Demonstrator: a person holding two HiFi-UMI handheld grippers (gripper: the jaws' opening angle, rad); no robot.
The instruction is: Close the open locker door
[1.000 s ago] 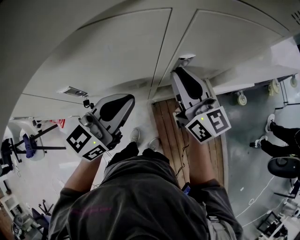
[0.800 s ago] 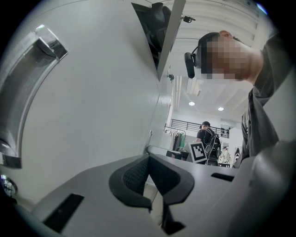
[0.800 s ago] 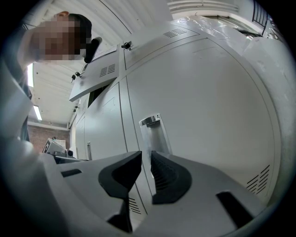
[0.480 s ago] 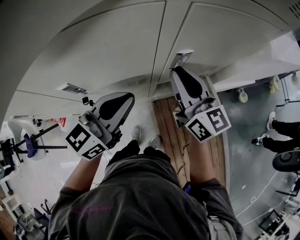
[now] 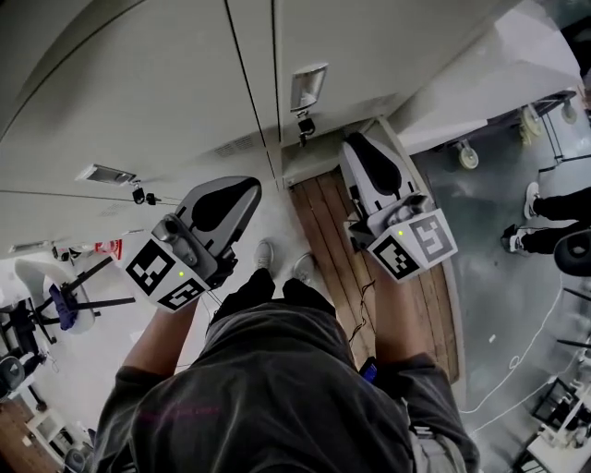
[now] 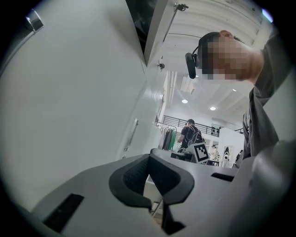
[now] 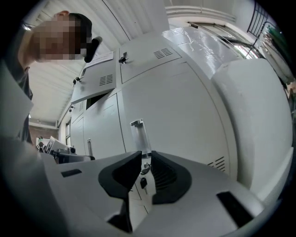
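A wall of pale grey lockers point(image 5: 166, 83) fills the top of the head view. One locker door point(image 6: 159, 37) stands open high up in the left gripper view, with a dark opening point(image 6: 138, 11) beside it. In the right gripper view that locker shows as a dark gap point(image 7: 98, 99) at the upper left. A metal handle point(image 5: 307, 88) with a hanging key point(image 5: 303, 123) sits on a shut door just ahead of my right gripper point(image 5: 355, 146). The right gripper point(image 7: 145, 171) is open and holds nothing. My left gripper point(image 5: 247, 187) is level beside a locker face, its jaws point(image 6: 152, 183) slightly apart and holding nothing.
A strip of wooden boards point(image 5: 342, 268) lies on the floor under my right arm. My shoes point(image 5: 282, 263) stand close to the locker base. A wheeled white unit point(image 5: 480, 111) stands at the right, and another person's legs point(image 5: 545, 217) show at the far right. Office clutter point(image 5: 55, 296) lies at the left.
The lockers have come closer, and the handle with its key has slid left in the head view, now ahead and left of my right gripper. Both grippers have moved along with me, jaws unchanged.
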